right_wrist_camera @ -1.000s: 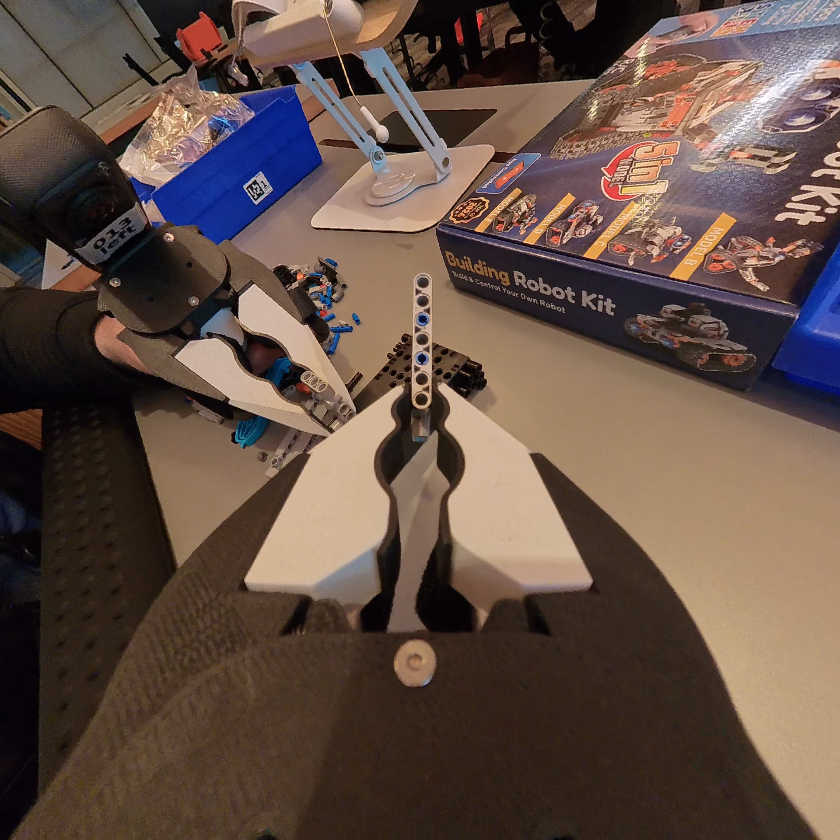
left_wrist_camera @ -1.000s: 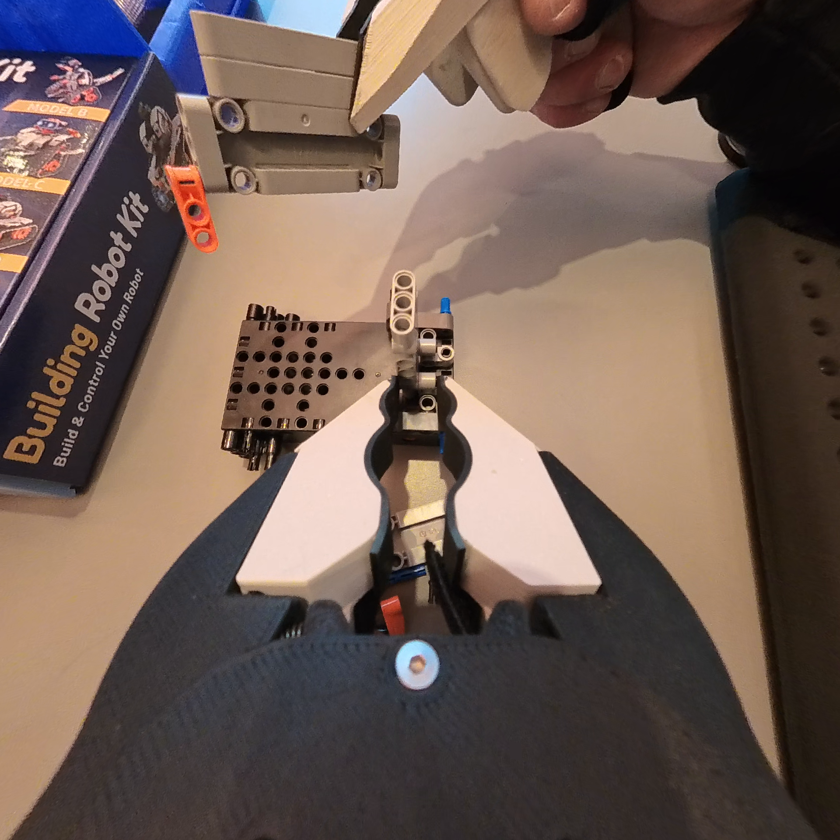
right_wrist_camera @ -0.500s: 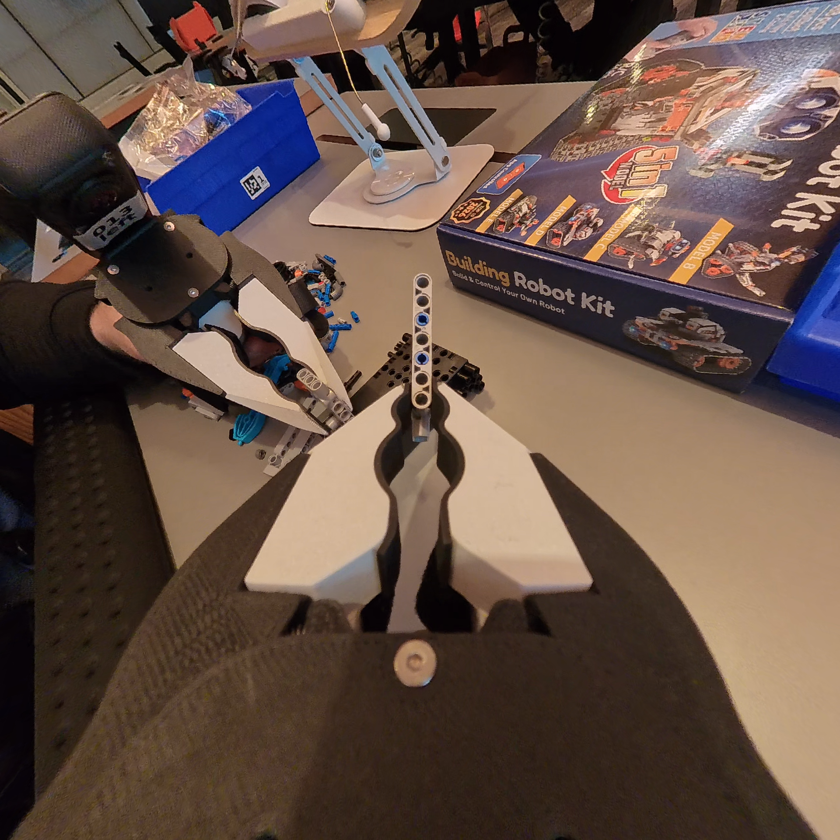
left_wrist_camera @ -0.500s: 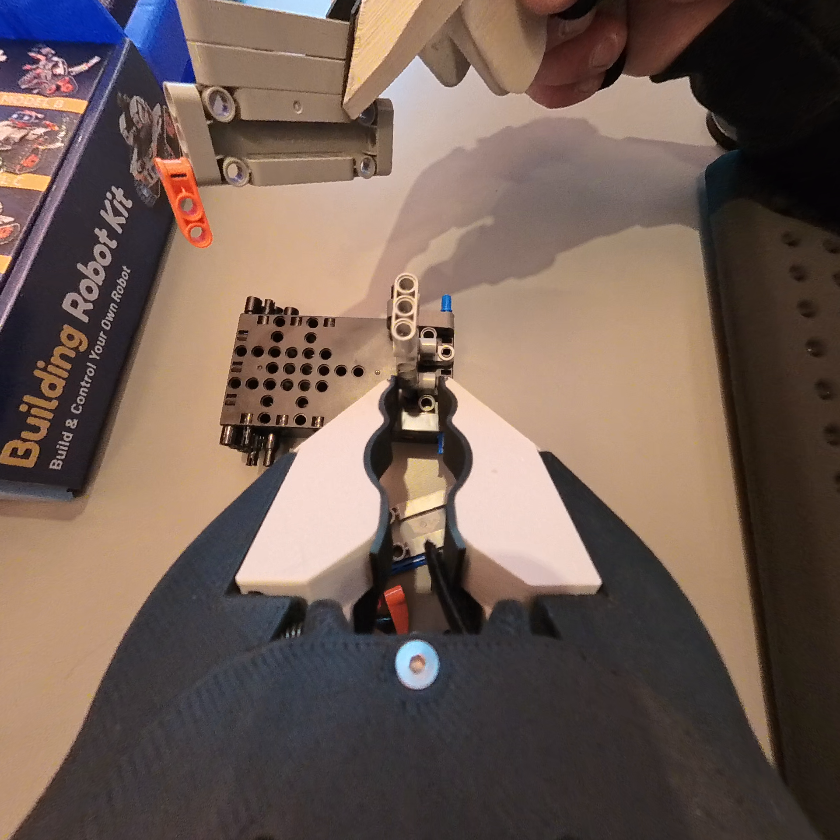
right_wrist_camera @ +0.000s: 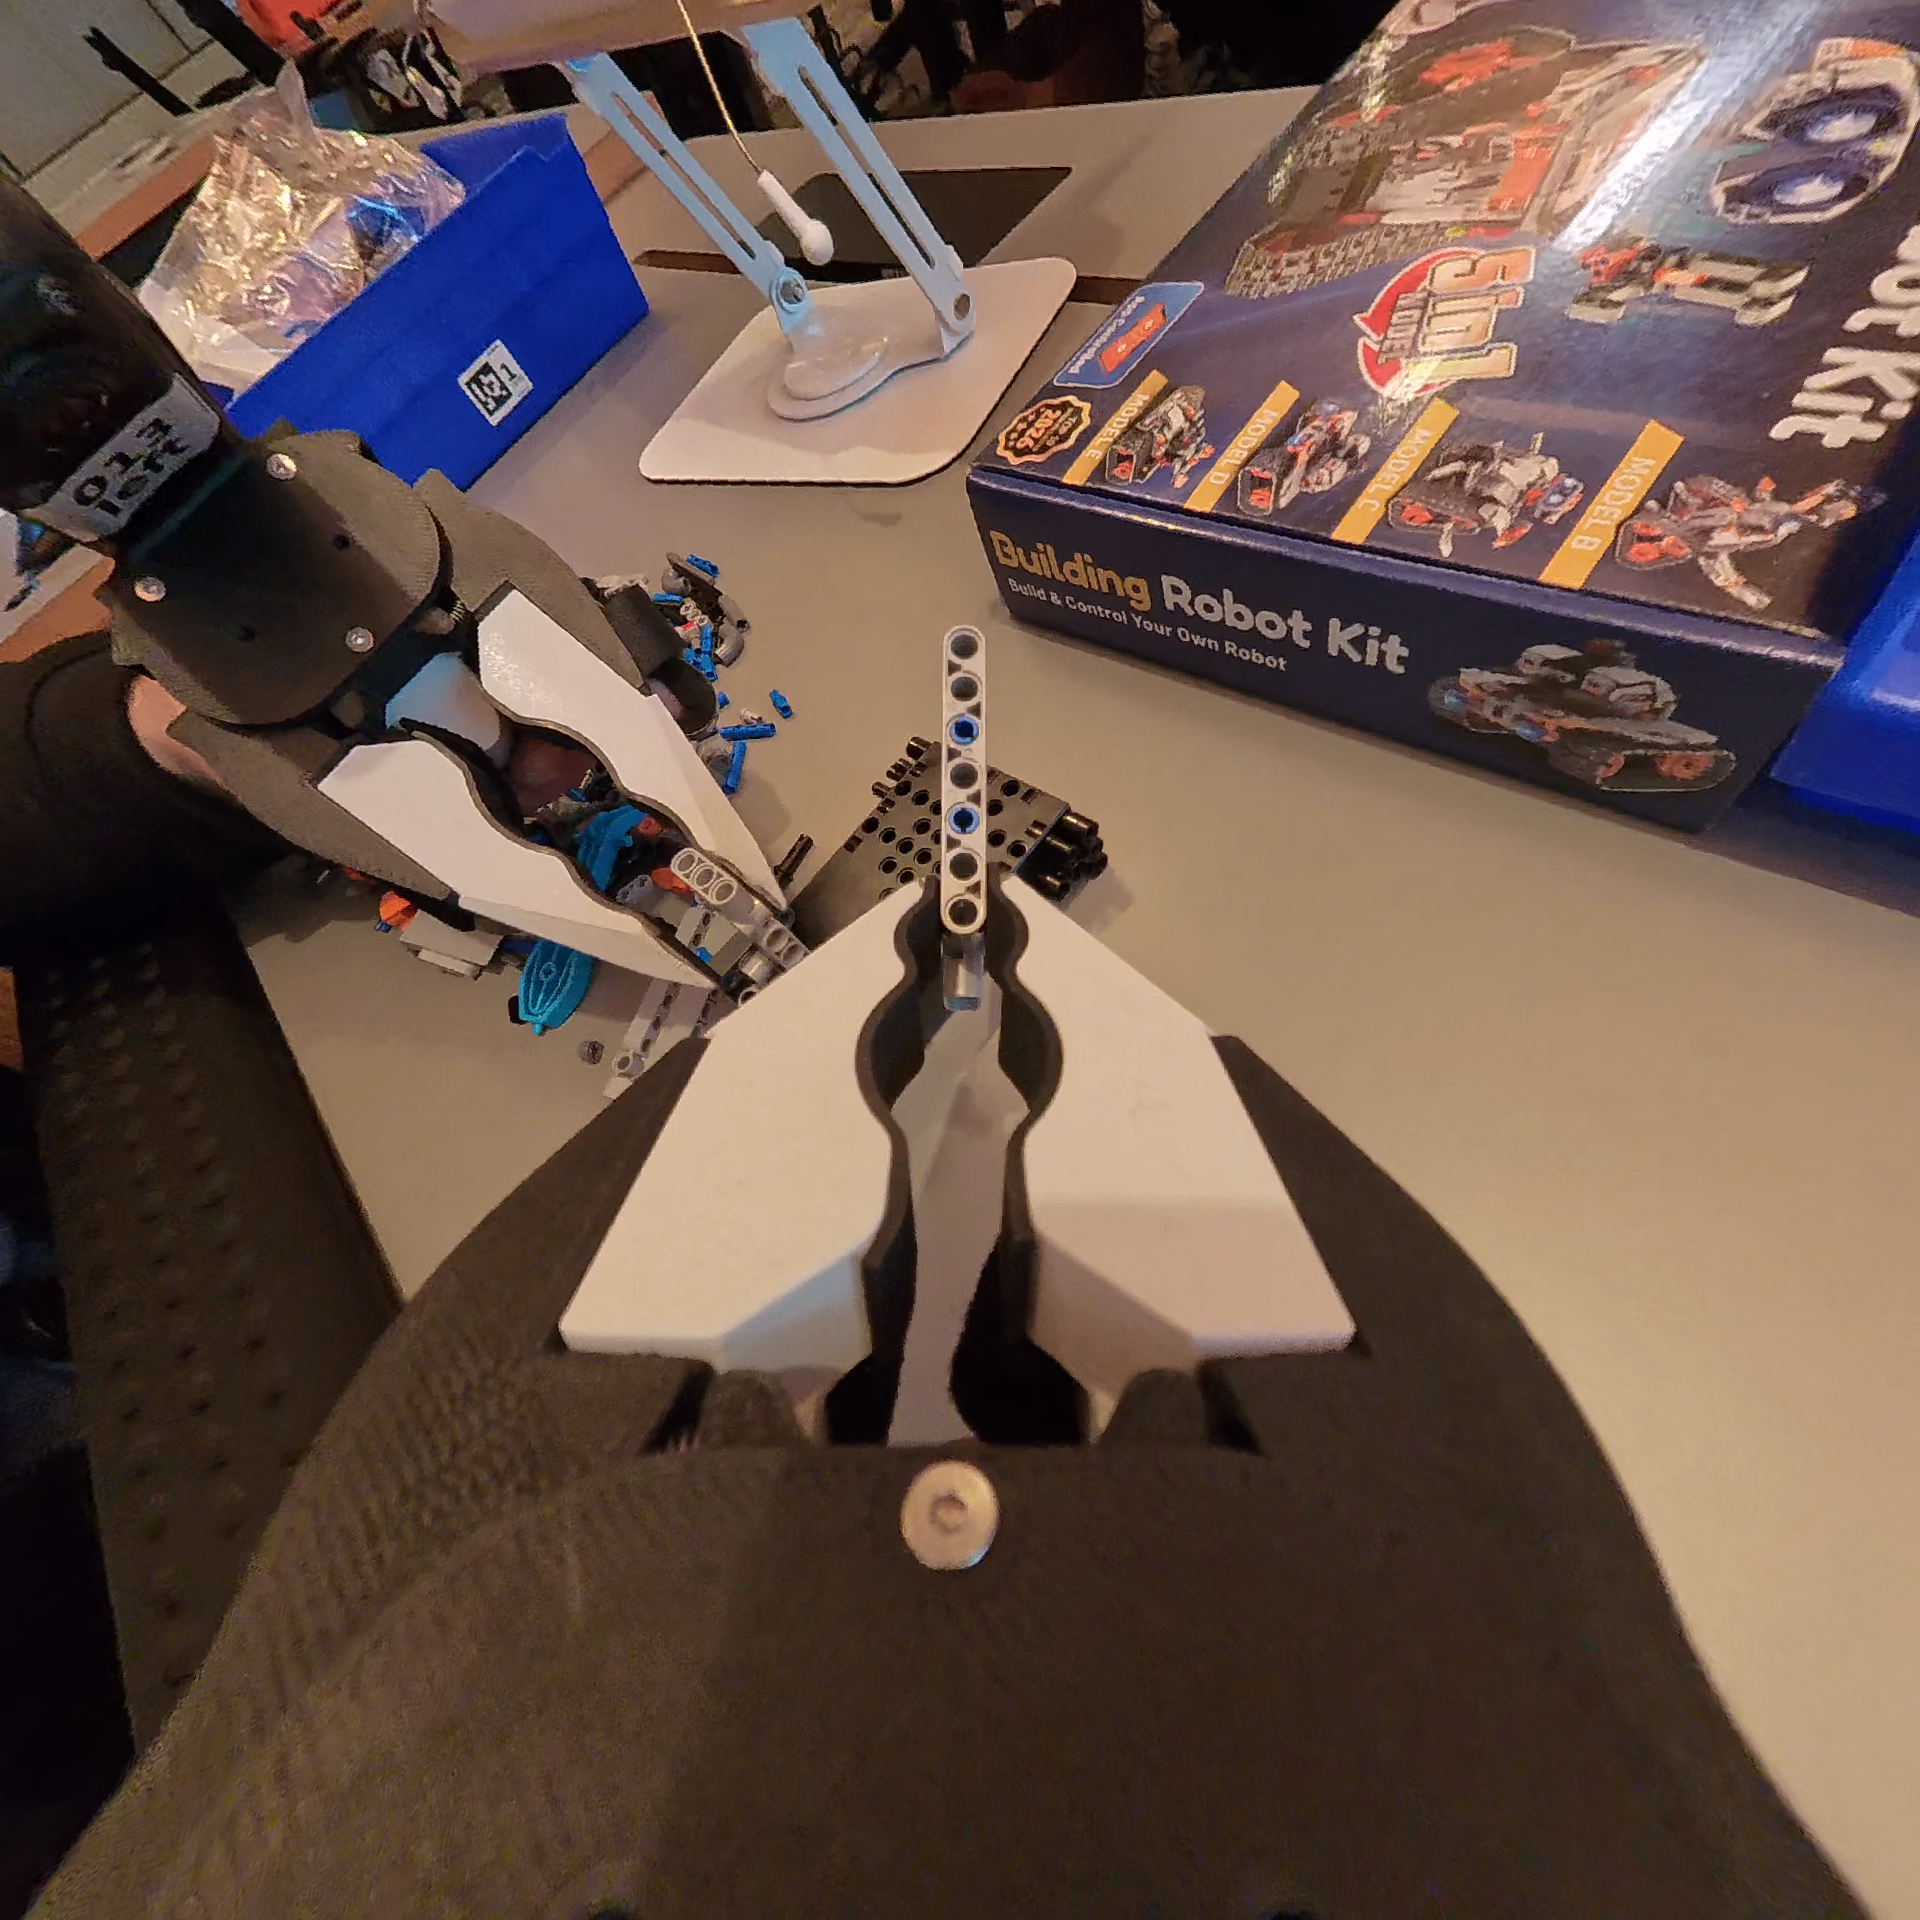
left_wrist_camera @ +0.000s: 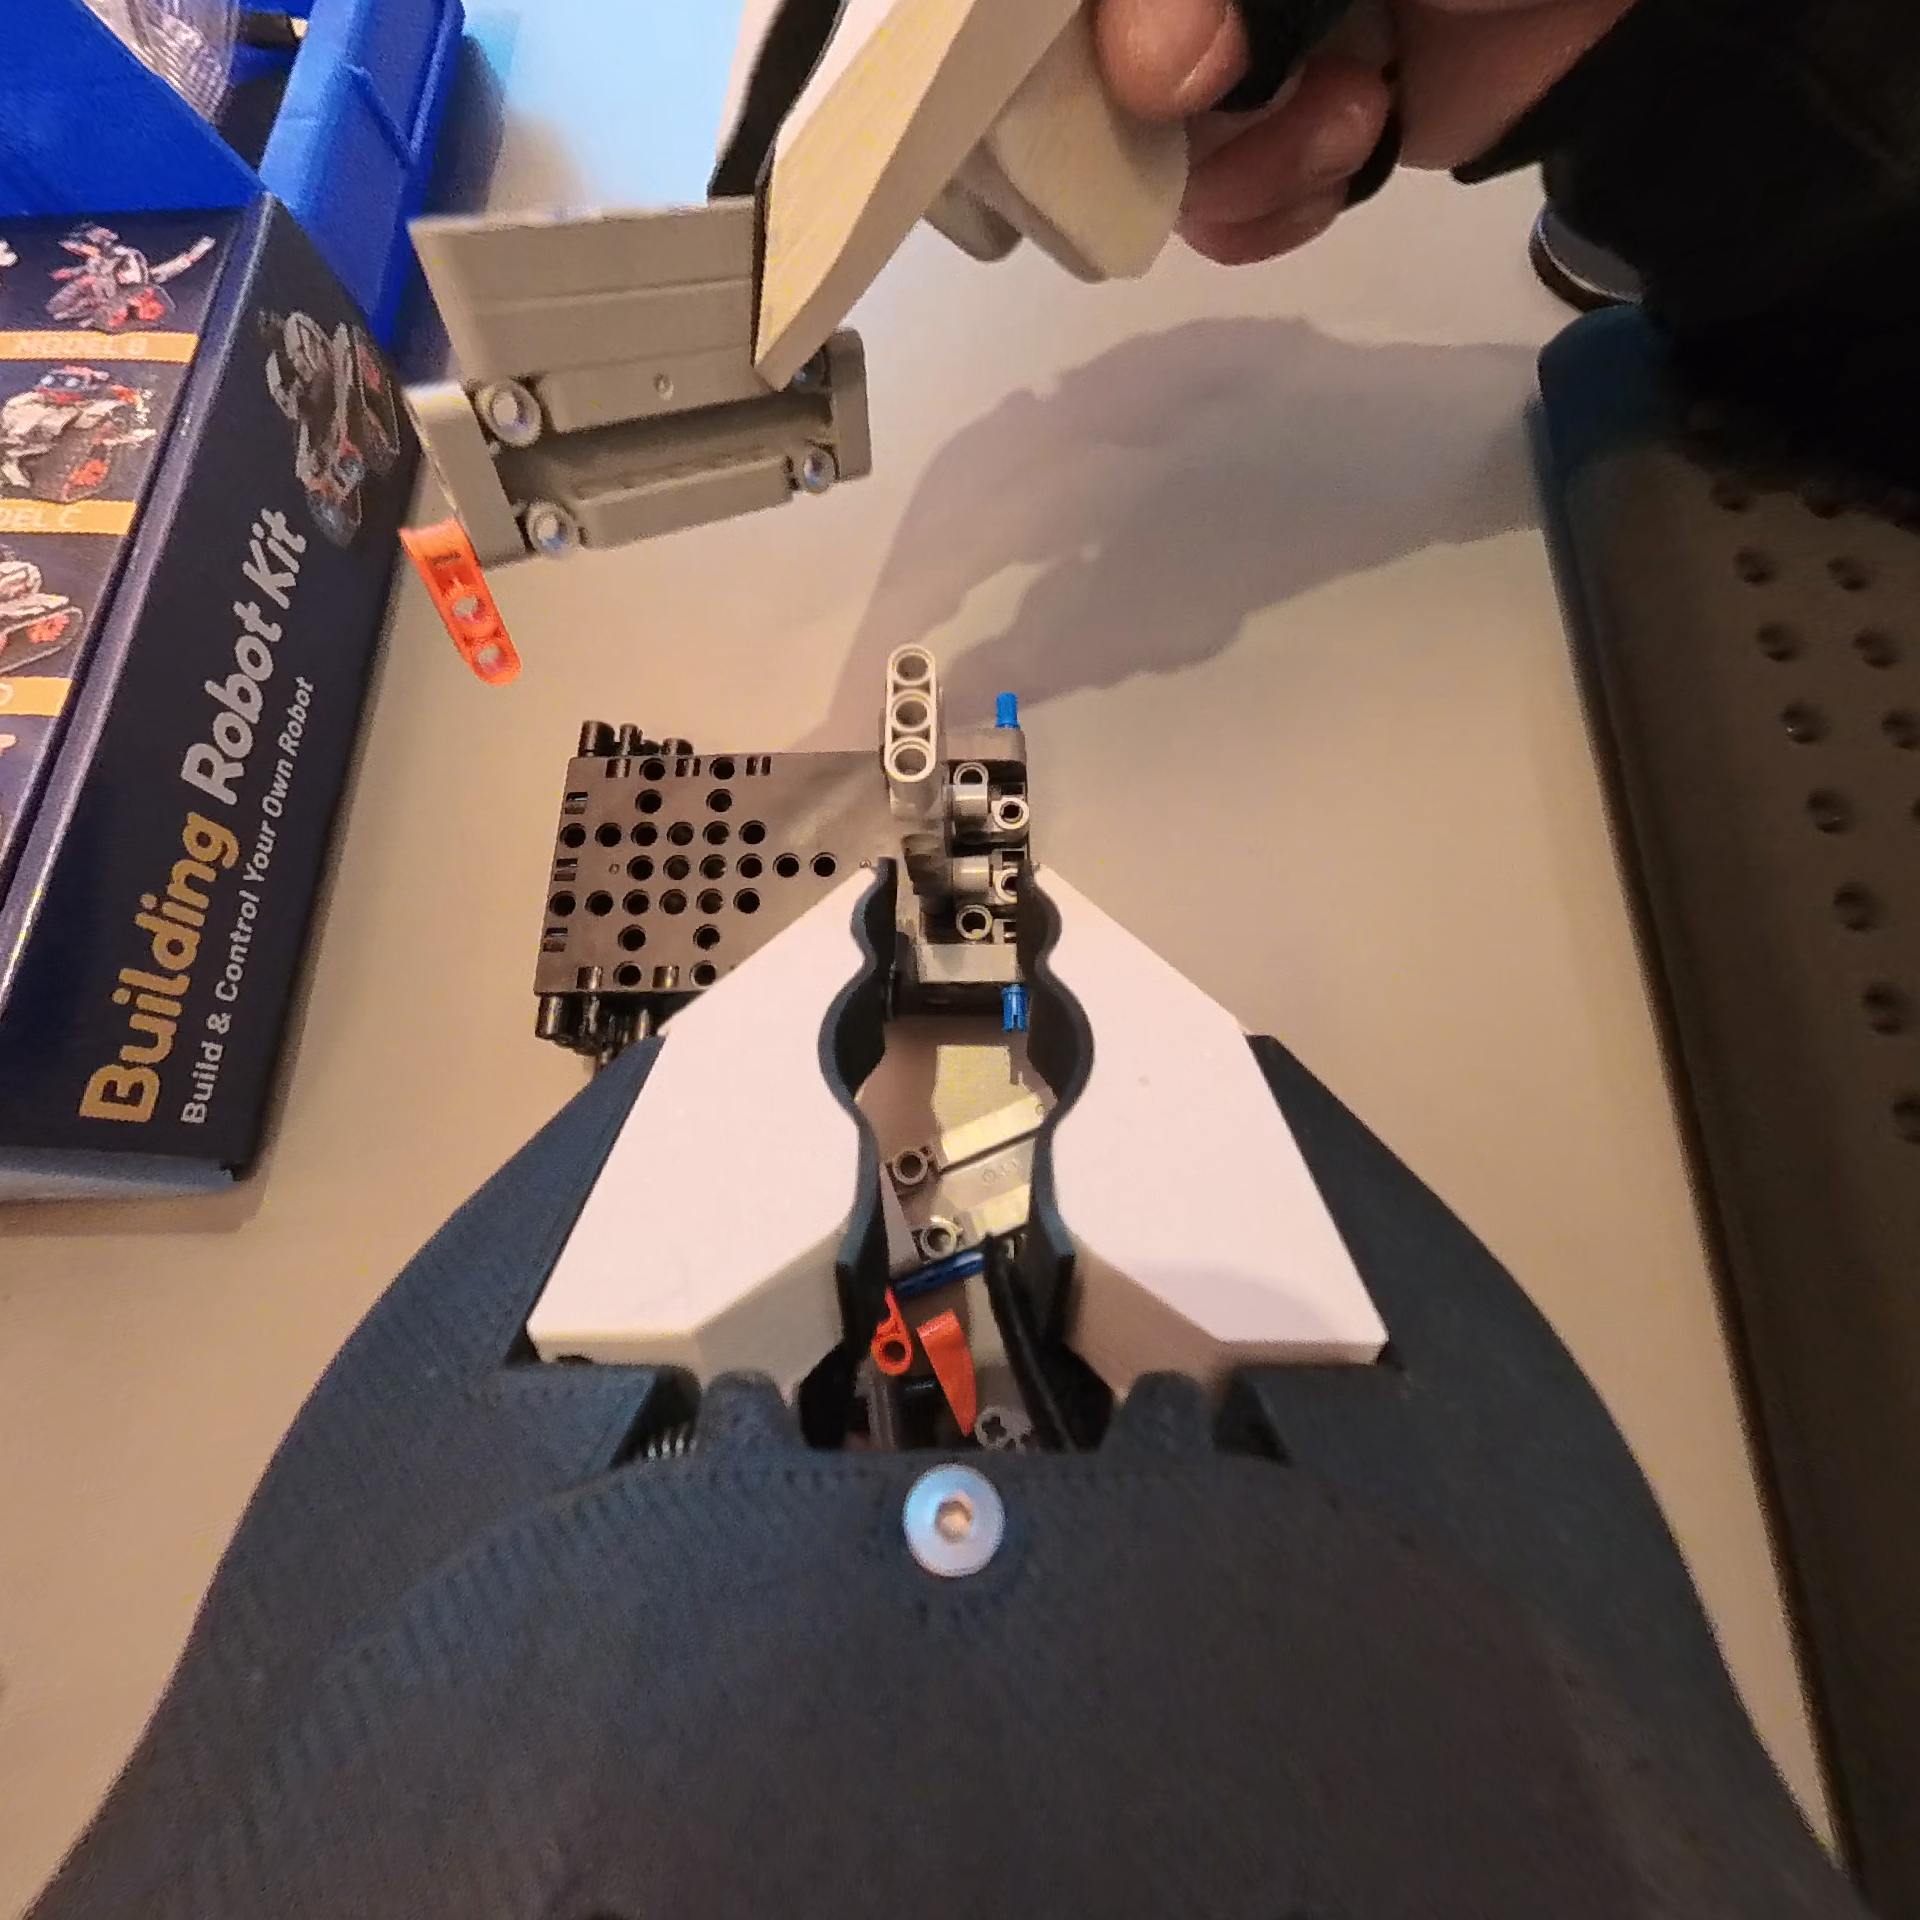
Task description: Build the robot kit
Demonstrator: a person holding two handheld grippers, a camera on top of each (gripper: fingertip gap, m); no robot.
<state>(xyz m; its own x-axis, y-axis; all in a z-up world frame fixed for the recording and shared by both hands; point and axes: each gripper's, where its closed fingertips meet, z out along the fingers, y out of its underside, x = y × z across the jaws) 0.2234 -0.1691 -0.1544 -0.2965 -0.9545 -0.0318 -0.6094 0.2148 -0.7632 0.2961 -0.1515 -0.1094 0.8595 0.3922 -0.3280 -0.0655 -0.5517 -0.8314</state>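
Note:
My left gripper (left_wrist_camera: 958, 883) is shut on a small grey brick assembly (left_wrist_camera: 961, 831) with a short holed beam and blue pins, held just over the table beside a black perforated plate (left_wrist_camera: 675, 862). It also shows in the right wrist view (right_wrist_camera: 769, 914). My right gripper (right_wrist_camera: 963, 899) is shut on a grey block assembly whose long holed beam (right_wrist_camera: 961, 774) with blue pins points forward. In the left wrist view that gripper (left_wrist_camera: 790, 353) holds the grey block (left_wrist_camera: 644, 416), with an orange beam (left_wrist_camera: 462, 603) hanging from it, above and beyond the plate.
A dark blue kit box (right_wrist_camera: 1455, 468) lies beyond the plate, also shown in the left wrist view (left_wrist_camera: 156, 675). A pile of loose small parts (right_wrist_camera: 707, 675) lies under the left gripper. A blue bin (right_wrist_camera: 447, 301) and a white stand base (right_wrist_camera: 862, 384) sit farther back. A dark perforated pad (left_wrist_camera: 1745, 831) borders the table. The grippers' ends are close to 9 cm from one another.
The right gripper with its grey block has come lower and nearer to the plate and the left gripper, and has tilted a little. The left gripper has stayed almost still.

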